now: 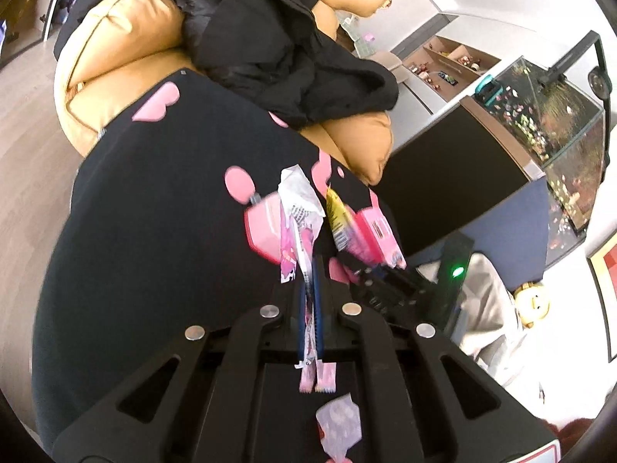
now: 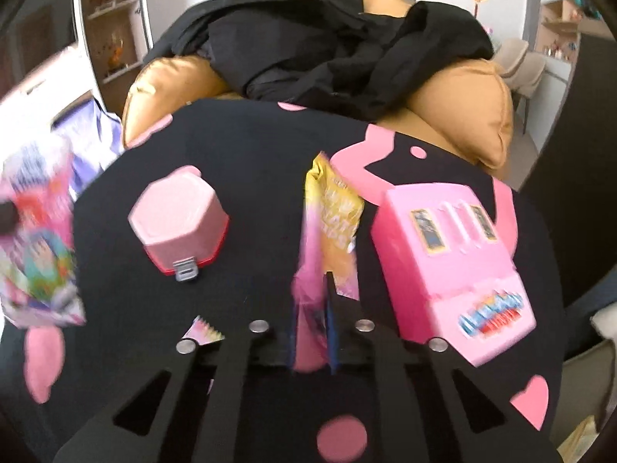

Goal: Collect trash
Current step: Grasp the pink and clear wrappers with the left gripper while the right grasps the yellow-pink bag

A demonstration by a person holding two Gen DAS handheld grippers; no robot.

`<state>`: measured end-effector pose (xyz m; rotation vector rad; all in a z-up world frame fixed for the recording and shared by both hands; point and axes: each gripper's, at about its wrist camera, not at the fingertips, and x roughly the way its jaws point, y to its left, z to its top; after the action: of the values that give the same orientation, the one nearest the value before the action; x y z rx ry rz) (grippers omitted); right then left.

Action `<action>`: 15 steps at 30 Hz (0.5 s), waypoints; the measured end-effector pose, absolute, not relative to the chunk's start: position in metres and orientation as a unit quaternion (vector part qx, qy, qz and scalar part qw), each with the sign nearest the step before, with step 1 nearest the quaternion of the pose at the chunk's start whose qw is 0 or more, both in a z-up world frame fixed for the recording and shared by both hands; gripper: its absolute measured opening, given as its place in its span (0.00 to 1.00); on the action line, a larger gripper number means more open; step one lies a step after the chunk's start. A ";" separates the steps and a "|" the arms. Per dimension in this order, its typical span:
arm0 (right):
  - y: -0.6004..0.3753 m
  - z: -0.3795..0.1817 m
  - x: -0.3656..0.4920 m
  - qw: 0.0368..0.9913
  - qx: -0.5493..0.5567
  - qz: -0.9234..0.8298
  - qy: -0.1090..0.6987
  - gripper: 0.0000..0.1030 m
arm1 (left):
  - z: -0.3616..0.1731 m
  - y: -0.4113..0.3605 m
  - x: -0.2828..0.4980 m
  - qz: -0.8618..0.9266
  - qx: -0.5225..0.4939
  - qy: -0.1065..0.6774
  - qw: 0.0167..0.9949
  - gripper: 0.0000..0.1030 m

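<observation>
**Both grippers clamped on wrappers above the black cloth**

Left gripper (image 1: 308,289): jaws drawn narrow on a pink-and-white wrapper (image 1: 299,208), which runs the length of the blue pads. Its crumpled white end stands up past the fingertips; its serrated ends hang out behind the jaws.

Right gripper (image 2: 312,308): jaws narrow, pinching a yellow-and-pink wrapper (image 2: 331,216). The yellow printed end projects forward beyond the fingertips. From the left wrist camera this same wrapper shows just right of the left gripper's load, with the right gripper (image 1: 370,270) beneath it.

Landmark: black cloth with pink shapes (image 2: 250,146), covering a rounded surface. On it, left of the yellow wrapper, stands a pink hexagonal box (image 2: 179,227) with a grey latch. Right of the wrapper lies a pink toy case (image 2: 447,266) with stickers. A small serrated wrapper scrap (image 2: 202,332) lies at the near edge of the cloth, beside the right gripper's left linkage. A blurred, colourful packet (image 2: 38,239) shows at the cloth's left edge; whether it rests on anything cannot be told.

Beyond the cloth: tan cushions (image 2: 482,108) with a black garment (image 2: 347,50) heaped on them.
</observation>
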<state>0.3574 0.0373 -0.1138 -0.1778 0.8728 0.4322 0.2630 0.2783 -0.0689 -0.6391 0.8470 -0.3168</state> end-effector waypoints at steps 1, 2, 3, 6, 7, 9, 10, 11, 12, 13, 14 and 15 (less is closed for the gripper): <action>0.031 -0.109 0.352 0.880 -0.084 0.207 0.418 0.12 | -0.070 0.275 0.261 -0.153 -0.303 0.405 0.849 0.03; 0.026 -0.105 0.346 0.881 -0.084 0.208 0.417 0.12 | -0.073 0.271 0.258 -0.157 -0.303 0.408 0.847 0.03; 0.018 -0.100 0.337 0.881 -0.083 0.210 0.416 0.12 | -0.076 0.267 0.255 -0.160 -0.304 0.411 0.844 0.03; -0.001 -0.089 0.312 0.885 -0.085 0.209 0.408 0.12 | -0.079 0.254 0.246 -0.171 -0.301 0.417 0.840 0.03; -0.006 -0.086 0.305 0.886 -0.086 0.208 0.405 0.12 | -0.078 0.248 0.244 -0.175 -0.298 0.416 0.841 0.03; -0.018 -0.079 0.291 0.889 -0.083 0.208 0.399 0.12 | -0.074 0.240 0.239 -0.178 -0.289 0.413 0.845 0.03; -0.023 -0.075 0.284 0.892 -0.081 0.208 0.394 0.12 | -0.071 0.236 0.237 -0.178 -0.283 0.410 0.849 0.03; -0.029 -0.071 0.277 0.895 -0.080 0.206 0.388 0.12 | -0.068 0.231 0.233 -0.177 -0.275 0.407 0.853 0.03; -0.034 -0.067 0.272 0.897 -0.077 0.206 0.382 0.12 | -0.065 0.228 0.230 -0.176 -0.267 0.403 0.857 0.03; -0.041 -0.062 0.265 0.900 -0.071 0.208 0.377 0.12 | -0.062 0.222 0.226 -0.174 -0.260 0.400 0.862 0.03; -0.046 -0.059 0.259 0.901 -0.065 0.210 0.374 0.12 | -0.058 0.217 0.220 -0.168 -0.250 0.395 0.868 0.03; -0.051 -0.055 0.254 0.902 -0.059 0.212 0.371 0.12 | -0.053 0.211 0.213 -0.159 -0.239 0.387 0.876 0.03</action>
<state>0.2536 -0.0508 -0.0555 -0.1223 0.7666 0.4376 0.2132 0.2107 -0.0532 -0.4995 0.8071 -0.3324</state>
